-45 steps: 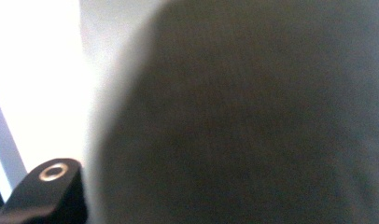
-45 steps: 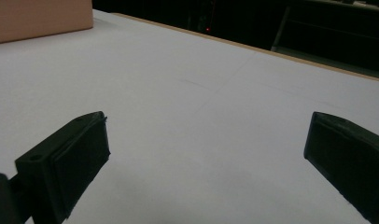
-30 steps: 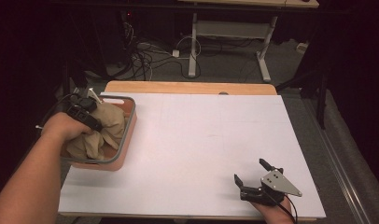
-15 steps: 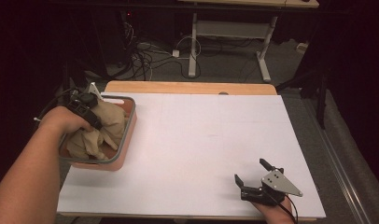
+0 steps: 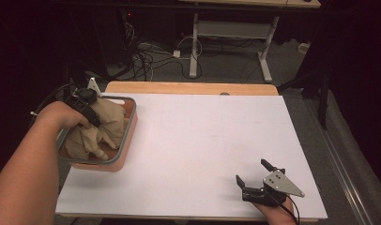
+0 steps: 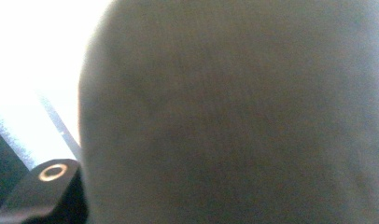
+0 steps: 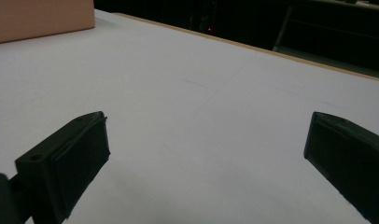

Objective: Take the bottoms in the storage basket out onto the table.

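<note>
Up close, left gripper (image 5: pixel 92 115) jaws buried in blurred beige cloth (image 5: pixel 102 126) (clamped); right gripper (image 5: pixel 255 177) jaws wide.

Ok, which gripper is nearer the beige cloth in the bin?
Left. The left gripper is in the bin, shut on the beige cloth. The right gripper rests open at the table's near right, far from it.

No legible text, label, brand, number or sign appears on any surface in the three views.
</note>
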`<state>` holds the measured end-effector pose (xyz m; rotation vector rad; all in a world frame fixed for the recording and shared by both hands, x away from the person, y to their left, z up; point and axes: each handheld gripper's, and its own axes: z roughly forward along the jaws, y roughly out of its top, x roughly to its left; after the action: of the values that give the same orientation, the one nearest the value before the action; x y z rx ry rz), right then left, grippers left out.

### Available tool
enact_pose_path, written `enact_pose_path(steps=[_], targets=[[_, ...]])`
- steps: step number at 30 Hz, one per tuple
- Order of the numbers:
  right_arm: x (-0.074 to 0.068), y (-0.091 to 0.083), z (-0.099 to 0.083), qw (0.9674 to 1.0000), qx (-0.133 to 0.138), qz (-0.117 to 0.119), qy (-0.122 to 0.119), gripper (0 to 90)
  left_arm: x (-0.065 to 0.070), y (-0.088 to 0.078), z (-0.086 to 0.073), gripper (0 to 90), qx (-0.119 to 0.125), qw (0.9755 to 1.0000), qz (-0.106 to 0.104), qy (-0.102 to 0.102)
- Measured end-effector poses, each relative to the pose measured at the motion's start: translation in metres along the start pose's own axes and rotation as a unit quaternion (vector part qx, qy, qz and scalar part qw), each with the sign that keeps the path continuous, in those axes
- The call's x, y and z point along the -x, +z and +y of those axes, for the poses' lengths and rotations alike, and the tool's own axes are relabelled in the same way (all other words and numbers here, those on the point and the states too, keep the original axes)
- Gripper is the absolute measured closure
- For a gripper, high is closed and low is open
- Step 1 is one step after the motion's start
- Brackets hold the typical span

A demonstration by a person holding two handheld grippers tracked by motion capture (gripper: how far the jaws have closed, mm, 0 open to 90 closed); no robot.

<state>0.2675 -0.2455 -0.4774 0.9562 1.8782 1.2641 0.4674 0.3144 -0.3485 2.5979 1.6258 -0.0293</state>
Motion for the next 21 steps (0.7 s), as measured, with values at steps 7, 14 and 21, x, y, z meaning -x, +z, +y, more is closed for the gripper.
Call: enact_pose_path(steps=[7,14,21], targets=[[0.0,0.0,0.0,1.0,0.0,0.0,-0.001,1.2,0.0,-0.008,0.001,65.7,-0.005,1.0,0.002,0.0],[0.0,-0.001,0.0,1.0,0.002,-0.001,0.001,1.2,0.003,-0.015,0.003,65.6,-0.005,1.0,0.001,0.002],[-0.001,-0.001,0.0,1.0,0.002,-0.001,0.0,1.2,0.005,-0.026,0.004,65.6,-0.009,0.9999,0.003,0.004]])
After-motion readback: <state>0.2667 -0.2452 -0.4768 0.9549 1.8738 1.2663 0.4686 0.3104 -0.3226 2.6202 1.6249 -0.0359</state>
